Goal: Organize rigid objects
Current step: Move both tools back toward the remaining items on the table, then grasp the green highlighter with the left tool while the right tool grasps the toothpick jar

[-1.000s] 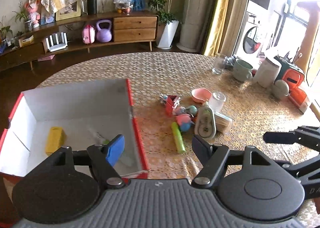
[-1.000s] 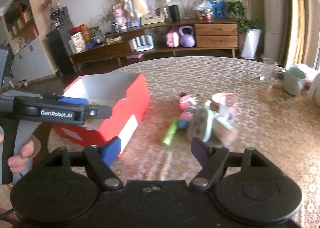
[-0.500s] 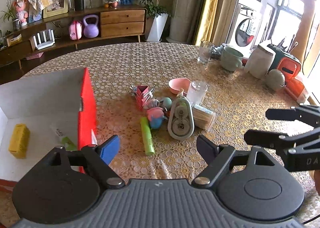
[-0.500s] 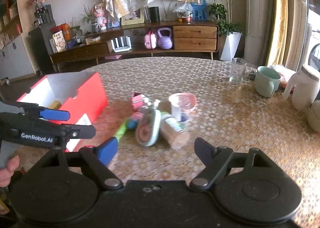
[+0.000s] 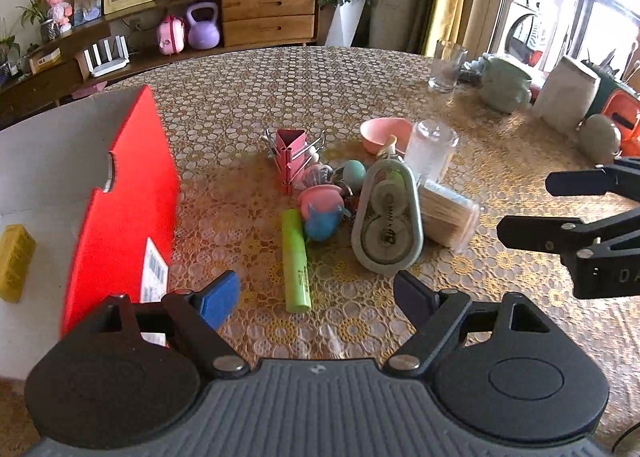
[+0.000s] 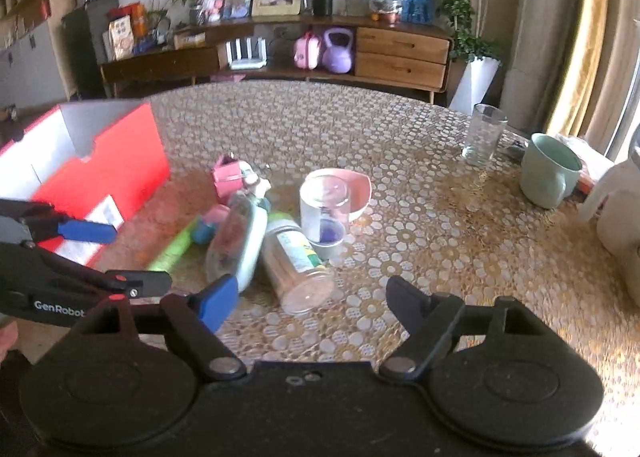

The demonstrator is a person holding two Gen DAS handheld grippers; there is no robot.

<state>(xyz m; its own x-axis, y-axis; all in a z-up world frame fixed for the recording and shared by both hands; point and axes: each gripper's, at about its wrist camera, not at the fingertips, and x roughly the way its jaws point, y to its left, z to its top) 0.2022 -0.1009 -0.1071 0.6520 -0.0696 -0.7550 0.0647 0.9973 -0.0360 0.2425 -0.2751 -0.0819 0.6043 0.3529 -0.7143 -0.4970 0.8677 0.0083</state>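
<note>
A pile of small items lies mid-table: a green highlighter [image 5: 295,257], a grey correction-tape dispenser [image 5: 388,217], a lying clear toothpick jar [image 6: 296,269], a pink-and-blue toy [image 5: 320,209], a pink clip holder [image 5: 290,153], a pink bowl [image 5: 384,133] and a clear cup [image 6: 324,209]. The red box [image 5: 120,193] stands to the left with a yellow block [image 5: 14,261] inside. My left gripper [image 5: 316,293] is open just short of the highlighter's near end. My right gripper [image 6: 312,293] hovers before the jar's near end. Its jaws are closing, and the pads touch nothing.
At the far right of the table stand a drinking glass [image 6: 484,133], a green mug [image 6: 550,169] and a white jug [image 6: 620,209]. The patterned tablecloth [image 6: 440,249] shows bare right of the pile. A wooden sideboard [image 5: 264,17] lines the far wall.
Both grippers have swung right from the red box toward the pile and sunk closer to the table. The box has slid to the left edge of both views.
</note>
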